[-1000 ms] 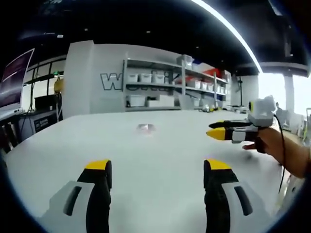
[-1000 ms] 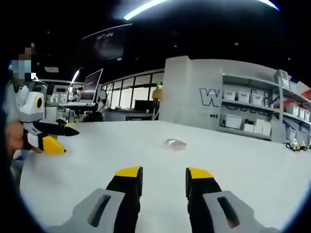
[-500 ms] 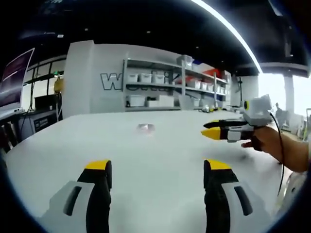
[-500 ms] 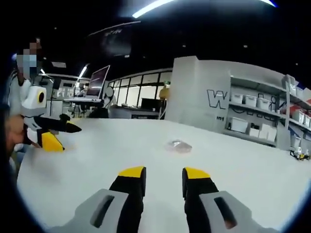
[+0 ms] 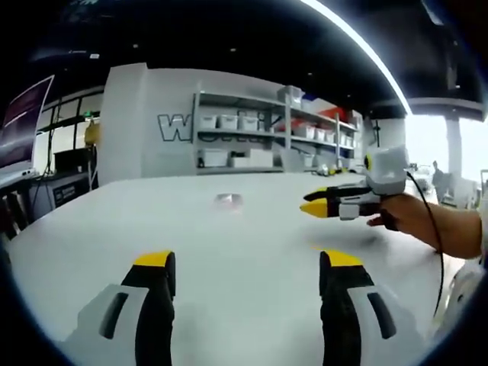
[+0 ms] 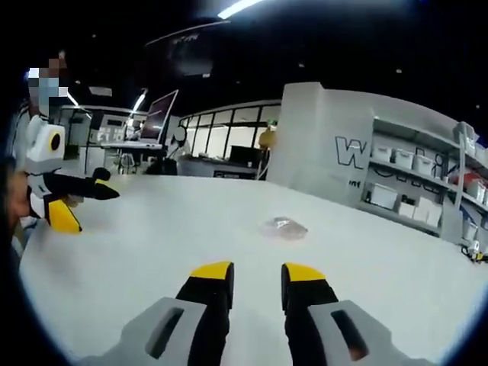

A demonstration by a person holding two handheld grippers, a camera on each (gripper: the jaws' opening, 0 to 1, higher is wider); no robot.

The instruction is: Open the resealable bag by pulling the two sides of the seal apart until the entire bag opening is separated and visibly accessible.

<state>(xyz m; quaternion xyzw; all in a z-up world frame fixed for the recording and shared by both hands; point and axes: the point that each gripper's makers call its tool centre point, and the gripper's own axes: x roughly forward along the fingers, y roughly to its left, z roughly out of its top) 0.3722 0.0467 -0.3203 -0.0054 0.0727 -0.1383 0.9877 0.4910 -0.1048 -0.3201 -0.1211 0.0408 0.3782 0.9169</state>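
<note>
Since a second ago, the right gripper [image 5: 324, 202] has slid toward the table's [image 5: 252, 229] middle — its jaws narrowed but apart. Left gripper [image 5: 248, 267] jaws spread wide. At twelve o'clock lies the bag [image 6: 286, 226], small and clear, probably sealed — both grippers well apart from it.

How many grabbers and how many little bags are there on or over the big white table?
Grippers: 2, the left gripper and the right gripper
Clear bag: 1
White table: 1
Total: 4
</note>
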